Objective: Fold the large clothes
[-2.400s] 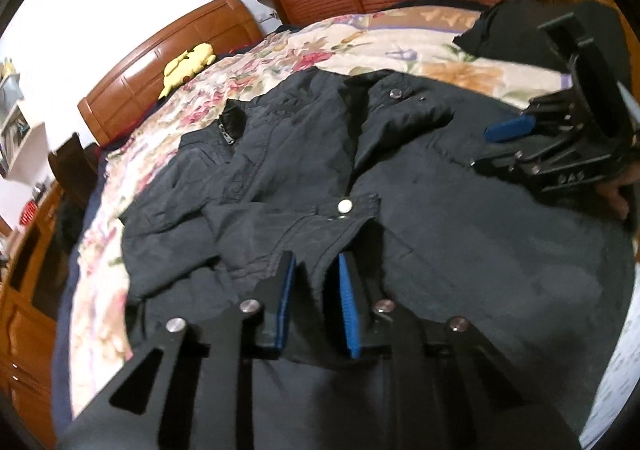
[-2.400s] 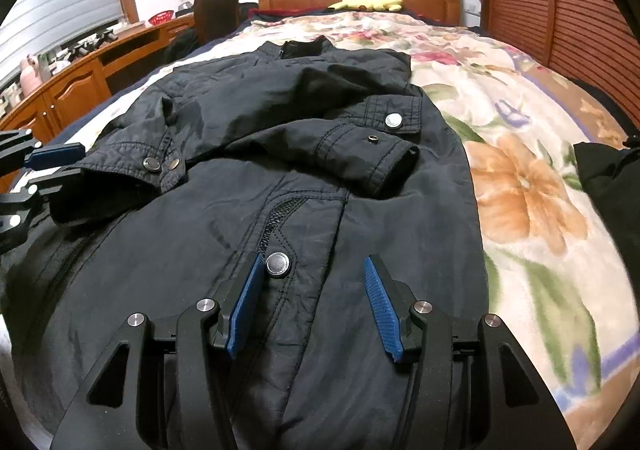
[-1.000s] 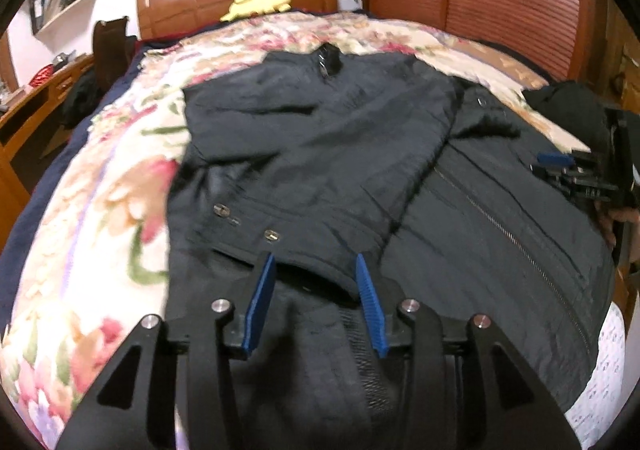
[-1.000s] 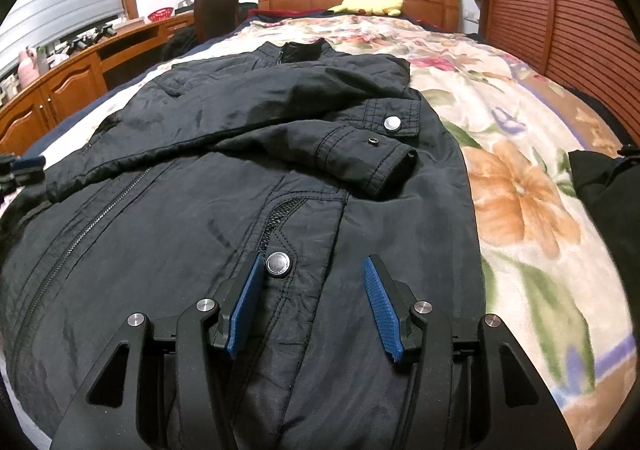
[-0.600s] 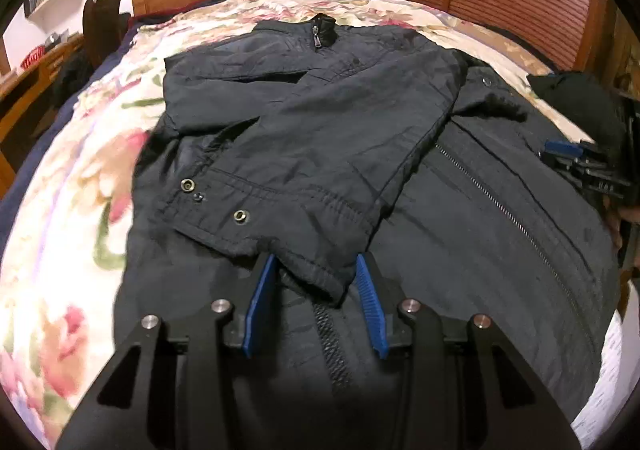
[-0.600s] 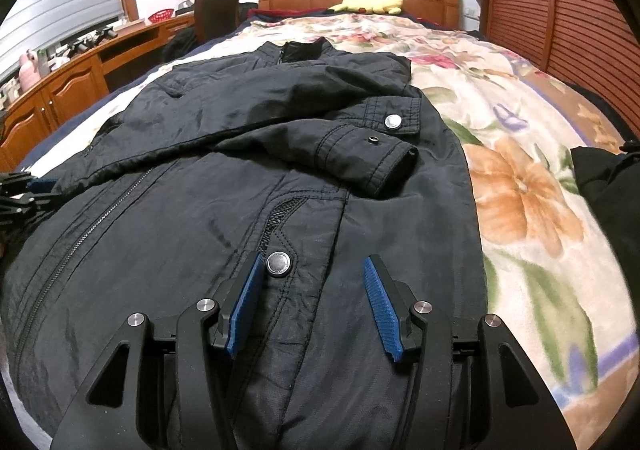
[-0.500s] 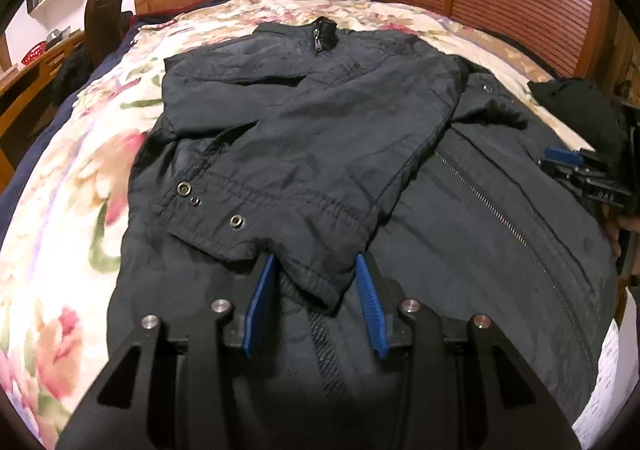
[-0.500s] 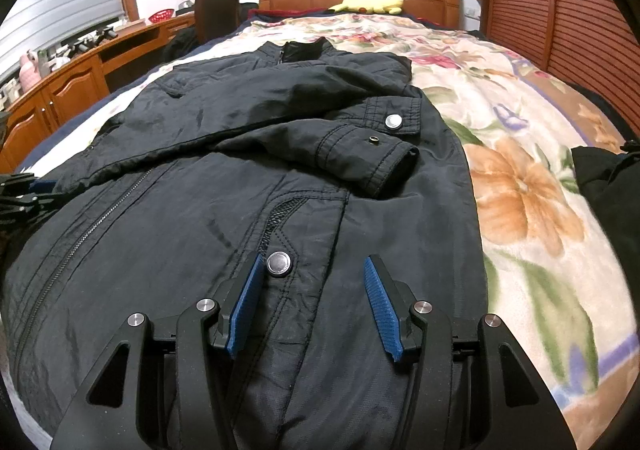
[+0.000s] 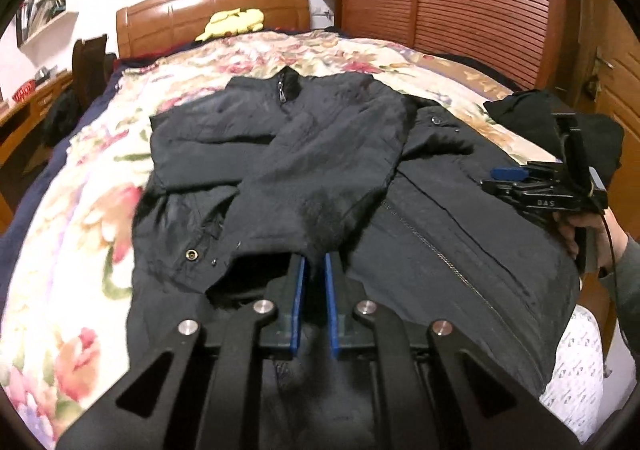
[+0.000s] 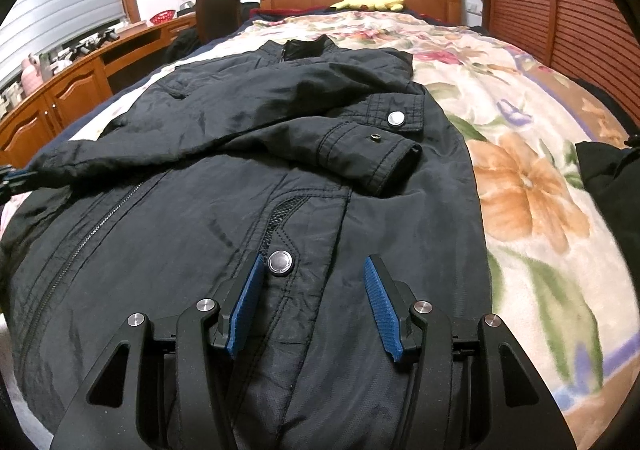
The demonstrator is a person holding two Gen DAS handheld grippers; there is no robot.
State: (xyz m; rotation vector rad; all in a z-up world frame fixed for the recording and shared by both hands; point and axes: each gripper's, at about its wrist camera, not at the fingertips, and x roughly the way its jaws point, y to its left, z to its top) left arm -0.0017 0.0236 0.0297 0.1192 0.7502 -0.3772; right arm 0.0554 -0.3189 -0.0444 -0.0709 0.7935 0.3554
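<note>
On the flowered bed (image 9: 100, 218), spread flat, lies the black jacket (image 9: 320, 154), collar toward the headboard (image 9: 216, 10). Seen only from the left wrist: left tongs (image 9: 313, 262) clamped shut on the end of a sleeve (image 9: 320, 202), cloth pinched between the blue pads; also the right tongs (image 9: 516, 180) side-on, gripped by a hand (image 9: 576, 228). Seen only from the right wrist: right tongs (image 10: 314, 270) spread apart, gripping nothing, low over the jacket front beside a snap button (image 10: 280, 262); other sleeve's cuff (image 10: 376, 150) folded across the chest. Left tongs barely visible there, cut off at the left edge. Sleeve tip hidden between the pads.
</note>
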